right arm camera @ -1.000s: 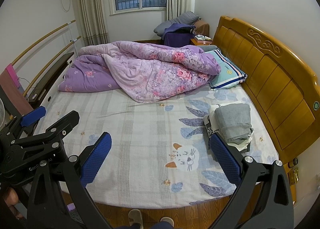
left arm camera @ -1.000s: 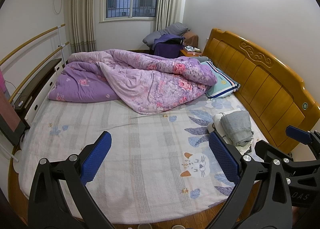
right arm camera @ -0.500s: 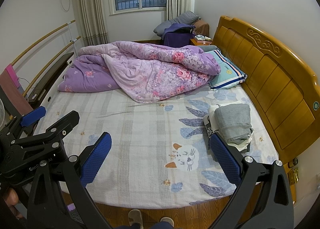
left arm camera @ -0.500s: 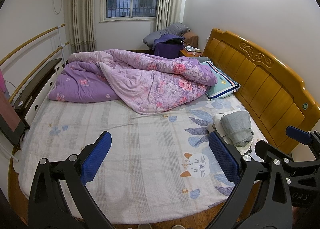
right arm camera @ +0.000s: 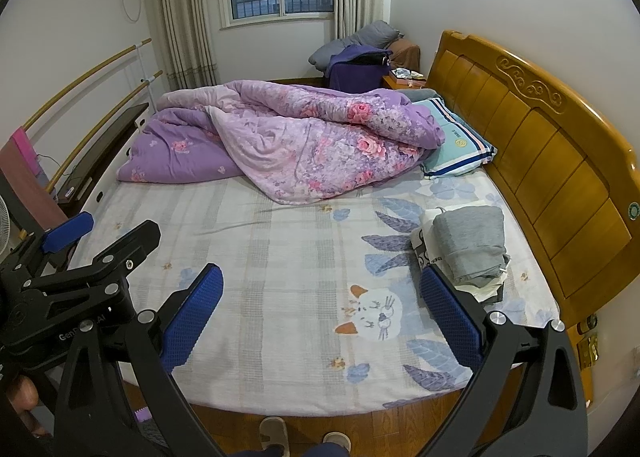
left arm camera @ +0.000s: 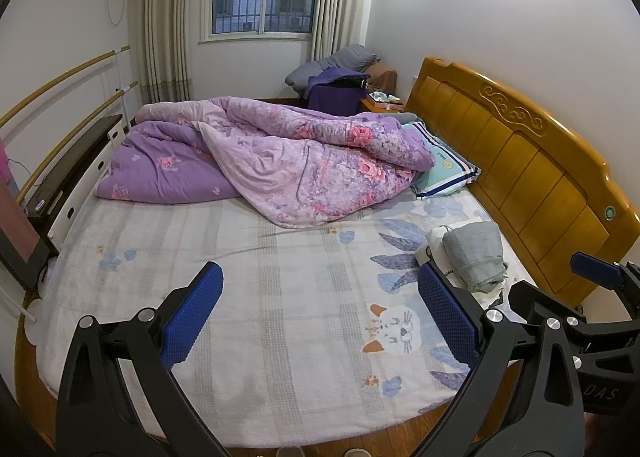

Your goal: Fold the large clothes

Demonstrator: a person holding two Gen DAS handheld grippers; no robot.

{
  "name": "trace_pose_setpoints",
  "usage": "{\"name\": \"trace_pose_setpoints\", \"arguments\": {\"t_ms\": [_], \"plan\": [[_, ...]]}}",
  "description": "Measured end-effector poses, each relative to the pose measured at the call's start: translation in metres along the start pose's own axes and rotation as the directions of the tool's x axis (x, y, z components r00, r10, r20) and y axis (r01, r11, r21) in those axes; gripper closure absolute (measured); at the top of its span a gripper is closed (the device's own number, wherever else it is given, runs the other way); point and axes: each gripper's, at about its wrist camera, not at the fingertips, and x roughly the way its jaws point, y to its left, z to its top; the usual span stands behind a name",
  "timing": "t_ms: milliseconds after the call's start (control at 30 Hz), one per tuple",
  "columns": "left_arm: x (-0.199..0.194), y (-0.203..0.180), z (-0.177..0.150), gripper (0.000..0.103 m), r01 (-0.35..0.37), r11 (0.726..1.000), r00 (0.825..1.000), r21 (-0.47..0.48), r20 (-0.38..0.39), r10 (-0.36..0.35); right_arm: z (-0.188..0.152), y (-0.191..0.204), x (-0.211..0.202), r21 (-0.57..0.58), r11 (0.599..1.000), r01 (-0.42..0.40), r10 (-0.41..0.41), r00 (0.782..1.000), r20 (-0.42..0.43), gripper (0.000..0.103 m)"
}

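Note:
A small stack of folded clothes, grey on top, lies on the bed's right side beside the headboard. My left gripper is open and empty, held above the near edge of the bed. My right gripper is open and empty too, above the same edge. Each gripper shows in the other's view: the right one at the right edge of the left wrist view, the left one at the left edge of the right wrist view.
A crumpled purple floral quilt fills the far half of the bed. A striped pillow lies by the wooden headboard. The checked sheet covers the near half. Slippers show on the floor.

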Motion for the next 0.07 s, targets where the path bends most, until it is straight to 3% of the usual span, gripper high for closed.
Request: {"name": "trace_pose_setpoints", "arguments": {"t_ms": [67], "plan": [[0.0019,0.002,-0.0014,0.005,-0.001,1.0,1.0,-0.002,-0.005,0.001,-0.0014,0.0001,0.003,-0.001,1.0,-0.001,0.001,1.0,-0.006,0.008]]}}
